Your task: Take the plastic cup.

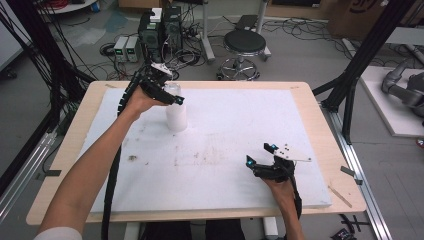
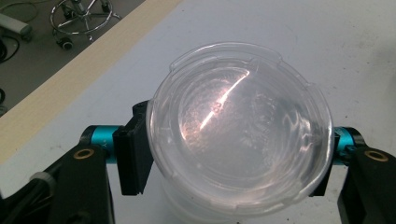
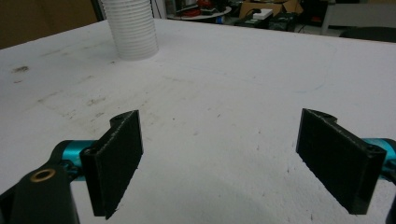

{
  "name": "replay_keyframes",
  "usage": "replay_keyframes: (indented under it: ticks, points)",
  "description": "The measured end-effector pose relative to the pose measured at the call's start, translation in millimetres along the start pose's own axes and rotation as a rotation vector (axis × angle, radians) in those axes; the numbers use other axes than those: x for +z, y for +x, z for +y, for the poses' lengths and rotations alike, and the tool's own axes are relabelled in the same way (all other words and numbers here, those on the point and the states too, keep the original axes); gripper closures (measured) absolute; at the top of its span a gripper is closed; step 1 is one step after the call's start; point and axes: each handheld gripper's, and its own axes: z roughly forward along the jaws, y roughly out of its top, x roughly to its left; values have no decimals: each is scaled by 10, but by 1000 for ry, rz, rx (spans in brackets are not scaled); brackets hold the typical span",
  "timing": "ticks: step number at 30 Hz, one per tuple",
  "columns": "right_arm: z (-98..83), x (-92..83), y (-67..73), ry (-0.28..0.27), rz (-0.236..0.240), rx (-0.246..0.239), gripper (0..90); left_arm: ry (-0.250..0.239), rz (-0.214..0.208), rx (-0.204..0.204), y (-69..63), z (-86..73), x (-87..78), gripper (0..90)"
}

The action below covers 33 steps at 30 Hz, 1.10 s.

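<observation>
Near the desk's (image 1: 310,105) far edge, the left gripper (image 2: 229,154) clasps a clear, thin-walled plastic cup (image 2: 240,126) at its rim: light, crushable, slippery. Right gripper (image 3: 219,158) gapes, unladen.

Tabletop (image 1: 310,105): pale wood rim under a white, scuffed sheet.
Stool (image 1: 244,44): round black seat on a chrome base, on the floor at 12 o'clock beyond the tabletop.
Grey boxes (image 1: 127,48): at 11 o'clock on the floor, among cables.
Black frame post (image 1: 367,50): at 2 o'clock.
</observation>
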Motion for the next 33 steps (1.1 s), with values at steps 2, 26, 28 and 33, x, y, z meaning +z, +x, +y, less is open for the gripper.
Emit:
replay_keyframes:
  ticks: [2, 26, 28, 33]
  points:
    - [0, -1, 1, 0, 0, 1, 147, -1, 1, -6, -6, 3, -7, 347]
    - [-1, -5, 9, -2, -2, -4, 147, -41, 56, 46, -89, 489, -502, 360]
    - [0, -4, 9, -3, -2, -2, 147, -49, 62, 54, -110, 569, -598, 361]
    - [3, 4, 3, 3, -1, 3, 147, -47, 84, 73, -149, 678, -731, 366]
